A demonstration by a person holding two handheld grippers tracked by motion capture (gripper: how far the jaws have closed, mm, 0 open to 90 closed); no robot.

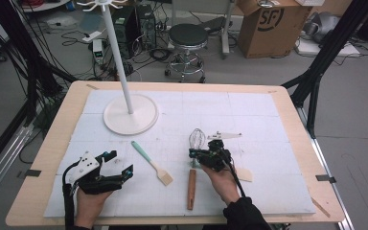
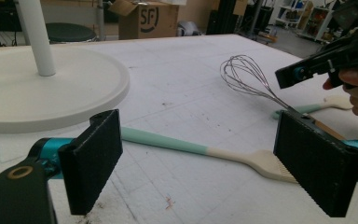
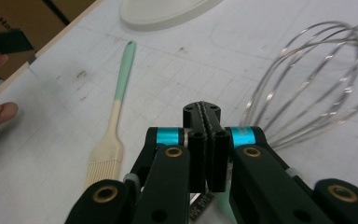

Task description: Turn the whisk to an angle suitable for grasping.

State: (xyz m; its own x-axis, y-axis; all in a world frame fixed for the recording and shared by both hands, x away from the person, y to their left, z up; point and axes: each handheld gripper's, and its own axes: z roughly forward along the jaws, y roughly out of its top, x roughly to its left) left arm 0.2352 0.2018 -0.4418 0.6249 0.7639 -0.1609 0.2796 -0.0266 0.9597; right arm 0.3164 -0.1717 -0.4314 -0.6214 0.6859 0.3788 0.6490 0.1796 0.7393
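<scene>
The whisk (image 1: 196,143) is pinched by the right gripper's (image 3: 207,122) fingers; the left gripper's (image 2: 205,161) fingers are spread above the bench (image 1: 268,120)

A mint-and-cream brush (image 1: 152,163), a silver-wire whisk (image 1: 197,138) with brown handle, a white stand (image 1: 130,114).

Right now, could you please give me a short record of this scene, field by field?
surface: white mat on a wooden table
right gripper: shut on the whisk, near where wires meet the wooden handle
left gripper: open, nothing between the jaws
brush: lying flat between the two grippers, bristles toward the person
stand: white round base with pole, far left of the mat
spatula: partly hidden behind the right gripper
</scene>
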